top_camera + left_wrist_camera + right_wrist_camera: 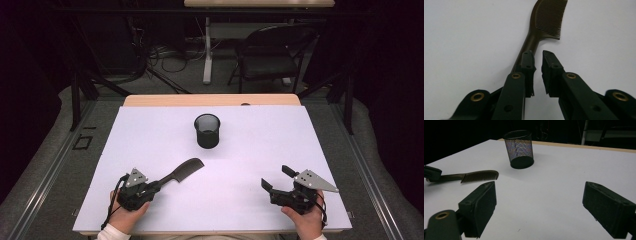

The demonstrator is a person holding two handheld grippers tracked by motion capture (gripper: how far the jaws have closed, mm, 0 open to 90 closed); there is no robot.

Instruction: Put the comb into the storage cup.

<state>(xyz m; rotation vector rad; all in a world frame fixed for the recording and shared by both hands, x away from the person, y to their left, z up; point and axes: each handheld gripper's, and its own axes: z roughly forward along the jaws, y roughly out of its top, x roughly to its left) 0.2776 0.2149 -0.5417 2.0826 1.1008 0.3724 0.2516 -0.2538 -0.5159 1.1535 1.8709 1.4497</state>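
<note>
White bench [150, 130] carries all. Black mesh cup [207, 130] upright mid-bench, toward far edge, empty as far as visible. Dark comb [184, 171] flat on bench, near left, well apart from cup, teeth end pointing toward it. Left gripper [537, 55] at comb handle, jaws narrowly parted, handle passing under one jaw rather than between pads; no grip visible. Right gripper [275, 176] wide, empty, near right. Judgement: comb not lifted; pickup and likely placing in cup both remain.
</note>
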